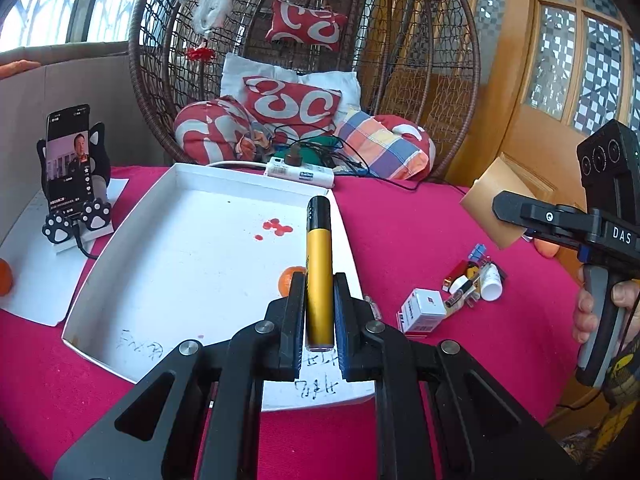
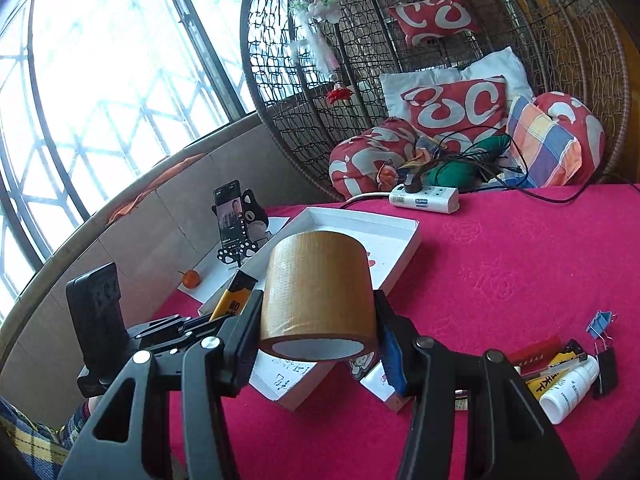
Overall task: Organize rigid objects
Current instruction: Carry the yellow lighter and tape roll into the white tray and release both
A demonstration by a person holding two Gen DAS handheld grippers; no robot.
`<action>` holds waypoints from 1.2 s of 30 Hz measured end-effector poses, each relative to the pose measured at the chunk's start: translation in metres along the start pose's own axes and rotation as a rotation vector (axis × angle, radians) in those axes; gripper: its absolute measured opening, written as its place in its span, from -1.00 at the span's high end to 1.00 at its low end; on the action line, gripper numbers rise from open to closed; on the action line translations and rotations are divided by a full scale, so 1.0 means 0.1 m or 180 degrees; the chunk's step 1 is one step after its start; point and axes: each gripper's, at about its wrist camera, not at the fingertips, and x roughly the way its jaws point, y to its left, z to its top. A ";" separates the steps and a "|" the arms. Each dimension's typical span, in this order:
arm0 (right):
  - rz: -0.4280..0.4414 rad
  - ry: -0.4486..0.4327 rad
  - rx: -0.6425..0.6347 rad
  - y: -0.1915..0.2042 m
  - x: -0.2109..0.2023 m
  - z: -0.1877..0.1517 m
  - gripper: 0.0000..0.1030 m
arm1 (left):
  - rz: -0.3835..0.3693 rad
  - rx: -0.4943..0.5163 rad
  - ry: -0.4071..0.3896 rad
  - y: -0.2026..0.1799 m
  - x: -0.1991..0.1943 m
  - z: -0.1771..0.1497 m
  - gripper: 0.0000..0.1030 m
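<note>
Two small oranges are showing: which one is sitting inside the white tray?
The orange just left of the left gripper, inside the white tray. The other orange rests on white paper outside it.

Both wrist views look forward, close over the table, sharing the white tray (image 1: 120, 264) (image 2: 404, 240)

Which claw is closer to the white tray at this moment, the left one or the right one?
Left. The left claw holds the yellow tube directly above the white tray. The right claw, gripping the brown tape roll, hangs beside the tray's near edge.
</note>
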 end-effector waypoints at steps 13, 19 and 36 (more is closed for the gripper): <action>0.0082 0.0323 -0.0314 0.27 0.58 0.18 -0.01 | 0.0217 -0.0344 0.0079 0.54 0.25 0.21 0.76; 0.0052 0.0494 -0.0275 0.31 0.92 0.27 -0.01 | 0.0382 -0.0429 0.0190 0.70 0.48 0.25 0.76; -0.0585 0.0922 -0.0071 0.06 1.99 0.14 -0.02 | 0.0456 -0.0724 0.0433 0.90 0.86 0.14 0.76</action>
